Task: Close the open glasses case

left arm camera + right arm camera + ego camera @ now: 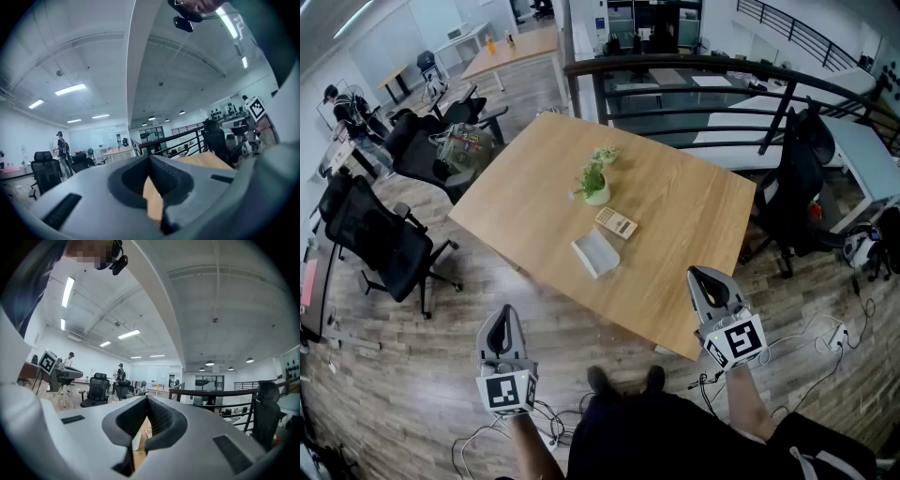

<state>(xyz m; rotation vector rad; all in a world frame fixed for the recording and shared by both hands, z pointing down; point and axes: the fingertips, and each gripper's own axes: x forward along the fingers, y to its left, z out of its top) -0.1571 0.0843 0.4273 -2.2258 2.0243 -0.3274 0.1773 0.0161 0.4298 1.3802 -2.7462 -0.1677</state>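
Note:
The open glasses case (595,253), pale grey with its lid laid back, lies on the wooden table (694,225) near the middle. Both grippers are held level off the table's near edge, well short of the case. My left gripper (500,317) hovers over the floor to the left, with its jaws together and nothing in them (150,159). My right gripper (701,276) is by the table's near corner, its jaws also shut and empty (146,401). A pale sliver of the case (136,442) shows through the gap under the right jaws.
A small plant in a green pot (595,187) and a tan keypad-like object (616,222) sit just beyond the case. Black office chairs (384,244) stand left of the table, another chair (797,187) right. A black railing (703,70) runs behind. Cables (825,337) lie on the floor.

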